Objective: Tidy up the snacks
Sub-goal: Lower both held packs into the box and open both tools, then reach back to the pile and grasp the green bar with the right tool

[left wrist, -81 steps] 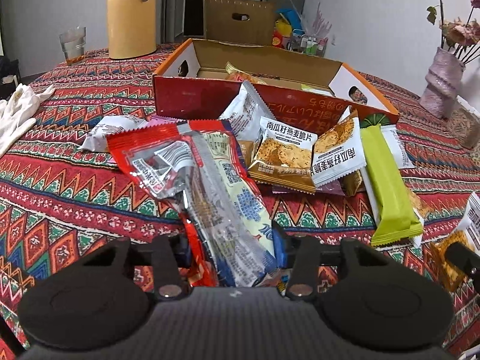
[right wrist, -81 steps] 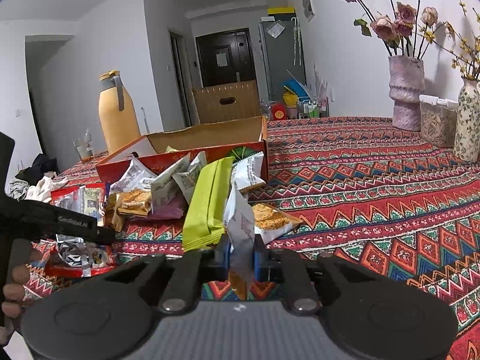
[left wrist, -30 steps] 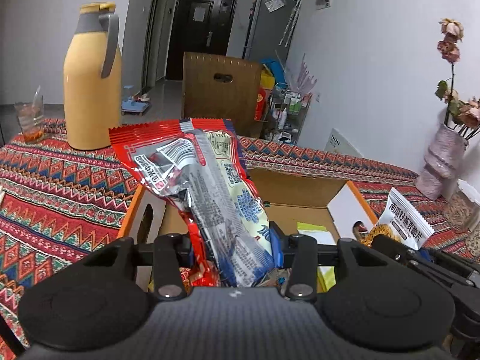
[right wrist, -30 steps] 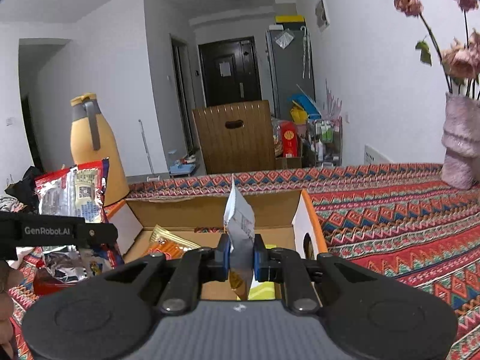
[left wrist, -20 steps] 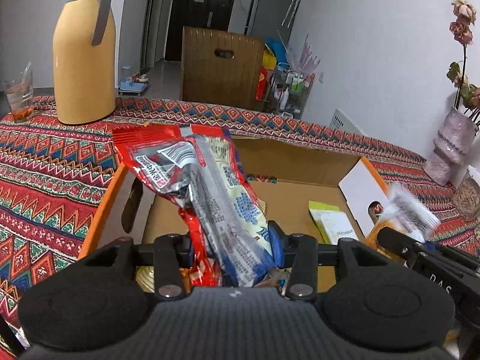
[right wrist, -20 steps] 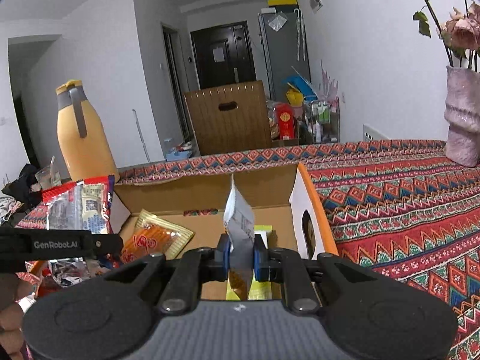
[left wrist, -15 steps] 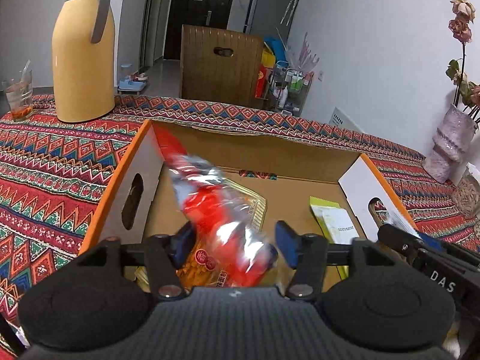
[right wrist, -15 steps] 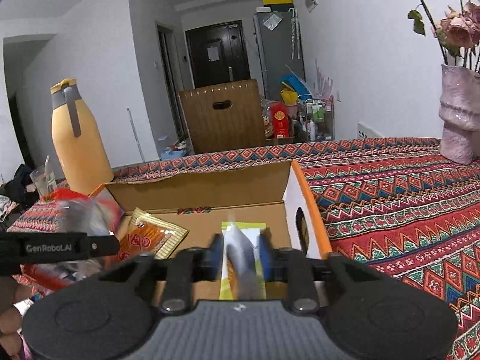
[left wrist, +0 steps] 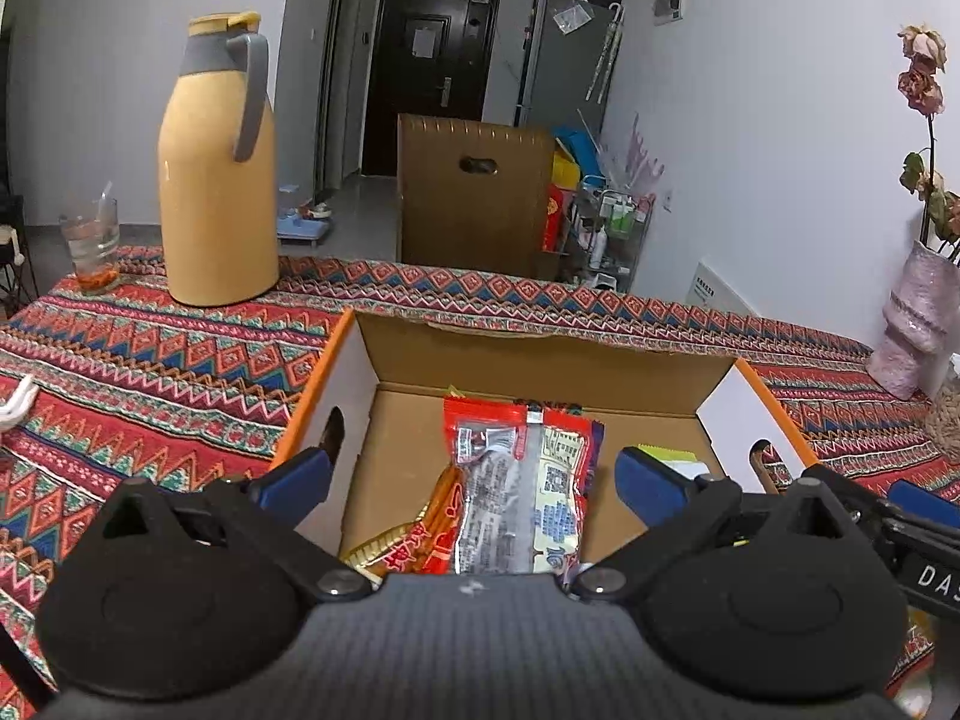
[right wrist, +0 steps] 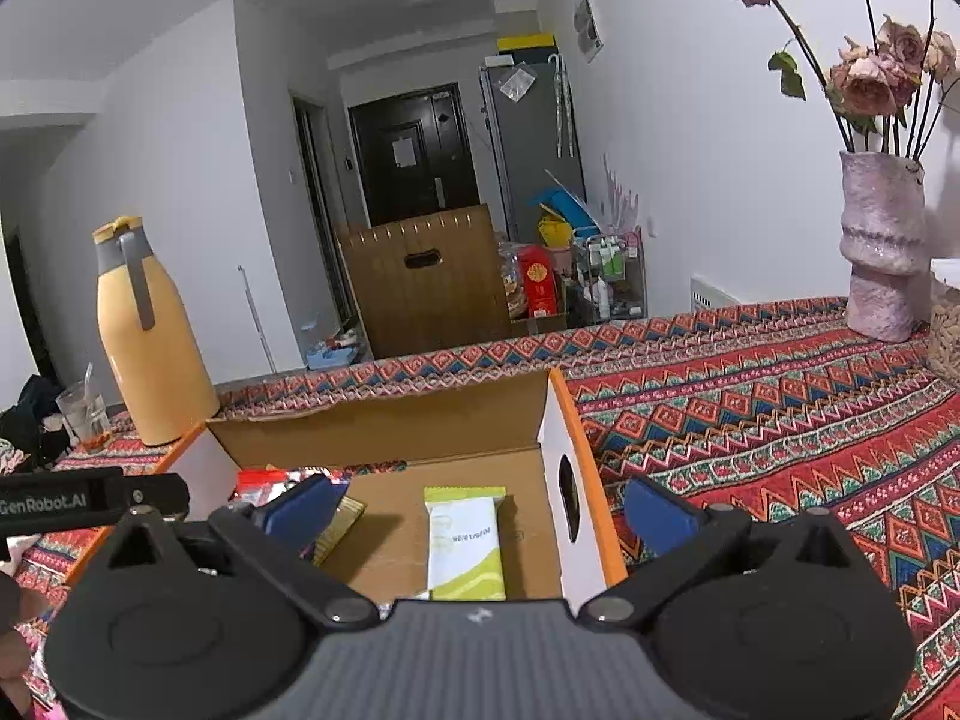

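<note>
An open cardboard box (left wrist: 540, 354) with orange rims stands on the patterned tablecloth. My left gripper (left wrist: 474, 483) is open and empty above the box's near left part. Below it the red and clear snack packet (left wrist: 519, 498) lies flat in the box on an orange packet (left wrist: 414, 540). My right gripper (right wrist: 480, 507) is open and empty above the box's (right wrist: 384, 420) right part. A white and green packet (right wrist: 465, 540) lies on the box floor below it. The red packet's end (right wrist: 261, 480) shows at the left.
A yellow thermos (left wrist: 219, 180) and a glass (left wrist: 93, 246) stand at the back left of the table. A pink vase (right wrist: 882, 252) with dried roses stands at the back right. A brown carton (left wrist: 474, 192) is beyond the table.
Both grippers carried their packets from the table to above the box and opened. The red packet and the small white packet dropped into the box.
</note>
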Demonstrator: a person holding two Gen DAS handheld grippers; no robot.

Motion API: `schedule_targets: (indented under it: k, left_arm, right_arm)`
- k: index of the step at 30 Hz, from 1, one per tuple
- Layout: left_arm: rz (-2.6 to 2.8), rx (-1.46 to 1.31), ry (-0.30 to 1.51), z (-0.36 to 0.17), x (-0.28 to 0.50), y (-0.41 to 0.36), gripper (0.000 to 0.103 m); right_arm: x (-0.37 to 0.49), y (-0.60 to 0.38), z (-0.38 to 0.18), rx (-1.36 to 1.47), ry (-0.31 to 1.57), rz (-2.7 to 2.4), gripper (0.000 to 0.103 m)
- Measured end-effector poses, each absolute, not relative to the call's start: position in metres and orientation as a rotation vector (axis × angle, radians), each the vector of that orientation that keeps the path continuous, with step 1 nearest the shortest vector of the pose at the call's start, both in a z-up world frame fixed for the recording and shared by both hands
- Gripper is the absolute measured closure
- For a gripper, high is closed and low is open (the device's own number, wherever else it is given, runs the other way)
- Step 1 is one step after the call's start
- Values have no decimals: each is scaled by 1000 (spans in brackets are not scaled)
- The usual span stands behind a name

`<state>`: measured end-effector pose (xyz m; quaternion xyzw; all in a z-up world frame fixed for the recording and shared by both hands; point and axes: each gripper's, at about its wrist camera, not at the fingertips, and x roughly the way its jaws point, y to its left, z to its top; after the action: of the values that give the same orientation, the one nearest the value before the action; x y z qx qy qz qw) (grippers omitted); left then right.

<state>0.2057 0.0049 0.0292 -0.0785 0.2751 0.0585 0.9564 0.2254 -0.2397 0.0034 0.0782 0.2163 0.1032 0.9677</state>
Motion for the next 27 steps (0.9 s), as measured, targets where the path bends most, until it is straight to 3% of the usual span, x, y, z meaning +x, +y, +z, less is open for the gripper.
schedule_targets:
  k: [10,23,27]
  left_arm:
    - [108,-117,508,53,167,4,0]
    - [87,-85,536,35,109,16,0]
    - [80,-106,574,17,93,21,0]
  right_arm:
    - [187,-238,31,116,371,219,0]
    - [112,-239,5,5,395,248,0]
    - [97,-238,-10,-15,438,256,12]
